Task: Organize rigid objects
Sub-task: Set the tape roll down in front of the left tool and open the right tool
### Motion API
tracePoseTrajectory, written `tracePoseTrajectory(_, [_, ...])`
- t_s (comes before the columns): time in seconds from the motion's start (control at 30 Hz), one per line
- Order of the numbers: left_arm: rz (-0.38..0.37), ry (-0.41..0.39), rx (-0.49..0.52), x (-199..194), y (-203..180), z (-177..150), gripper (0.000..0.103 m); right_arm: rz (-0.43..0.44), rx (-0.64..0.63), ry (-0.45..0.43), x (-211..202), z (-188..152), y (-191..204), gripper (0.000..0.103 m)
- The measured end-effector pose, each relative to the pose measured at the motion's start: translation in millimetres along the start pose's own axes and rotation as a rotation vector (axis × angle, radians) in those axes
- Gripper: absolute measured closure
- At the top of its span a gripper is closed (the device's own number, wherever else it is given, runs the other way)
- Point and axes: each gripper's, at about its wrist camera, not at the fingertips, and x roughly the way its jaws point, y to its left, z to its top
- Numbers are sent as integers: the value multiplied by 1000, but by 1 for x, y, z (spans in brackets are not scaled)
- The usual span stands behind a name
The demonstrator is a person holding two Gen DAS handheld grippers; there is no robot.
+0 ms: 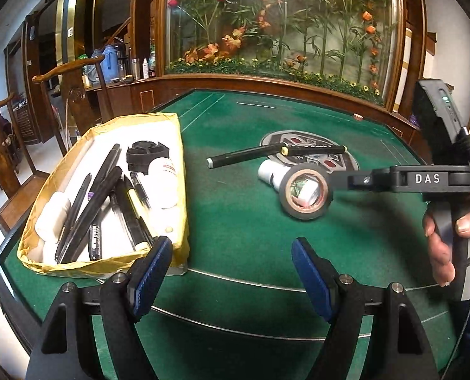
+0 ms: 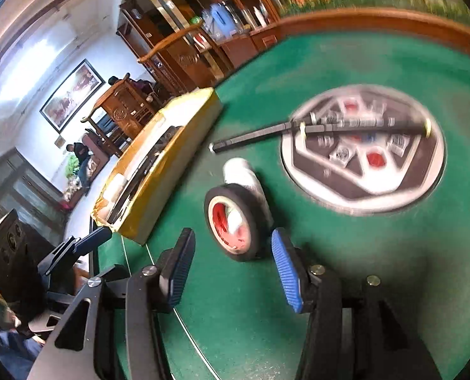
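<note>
1. Tape roll (image 2: 235,221), black with a reddish core, is seen standing on edge on the green table (image 1: 250,221), leaning against a white cylinder (image 2: 247,174); both lie between the yellow-edged box (image 1: 174,164) and the round centre emblem (image 2: 365,148).
2. Right gripper (image 2: 231,269) is held just short of the roll, tongs apart, nothing between the pads.
3. Left gripper (image 1: 231,269) is held over bare felt beside the box, tongs wide apart and empty.
4. Step judged: pickup of the roll. Pads should be centred across the roll's flat faces before closing; the roll may topple or roll, and the cylinder behind may be nudged.
5. Left wrist view alone shows the box contents: pens (image 1: 98,202), a black holder (image 1: 146,158), white pieces.
6. Right wrist view alone shows the pad-to-roll gap, though blurred. Two markers (image 1: 276,153) on the emblem are seen in both.
</note>
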Motion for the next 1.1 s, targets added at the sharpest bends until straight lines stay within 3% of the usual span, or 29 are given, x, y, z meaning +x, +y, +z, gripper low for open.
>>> tracePoseTrajectory(0.07, [-5, 4, -8, 1, 1, 1, 22, -29, -12, -50, -6, -1, 1, 33])
tracePoseTrajectory(0.23, [-9, 1, -11, 0, 1, 1, 22, 16, 64, -109, 11, 6, -6, 32])
tracePoseTrajectory(0.3, [-14, 0, -12, -2, 2, 1, 22, -24, 68, -91, 23, 8, -4, 32])
tracePoseTrajectory(0.37, [-9, -5, -6, -4, 4, 1, 22, 12, 37, -38, 32, 6, 8, 31])
tracePoseTrajectory(0.47, [-6, -2, -11, -5, 8, 2, 22, 52, -75, -50, 21, -2, 36, 31])
tracePoseTrajectory(0.5, [-9, 0, -15, -5, 9, 2, 22, 97, -99, -52, 16, -3, 43, 31])
tracePoseTrajectory(0.57, [-23, 1, -22, -5, 11, 3, 22, 287, -87, -44, 7, -3, 47, 31])
tracePoseTrajectory(0.6, [-28, 5, -22, -4, 12, 3, 22, 329, -59, -56, 4, -2, 45, 31])
tracePoseTrajectory(0.67, [-37, 21, -25, -1, 10, 3, 22, 308, -8, -79, 1, 0, 34, 31])
tracePoseTrajectory(0.77, [-70, 41, -32, 3, 9, 4, 22, 207, 46, -122, -4, 1, 18, 31])
tracePoseTrajectory(1.1, [-84, 89, -15, 10, 2, 11, 22, 170, 179, -223, -25, 2, -8, 31])
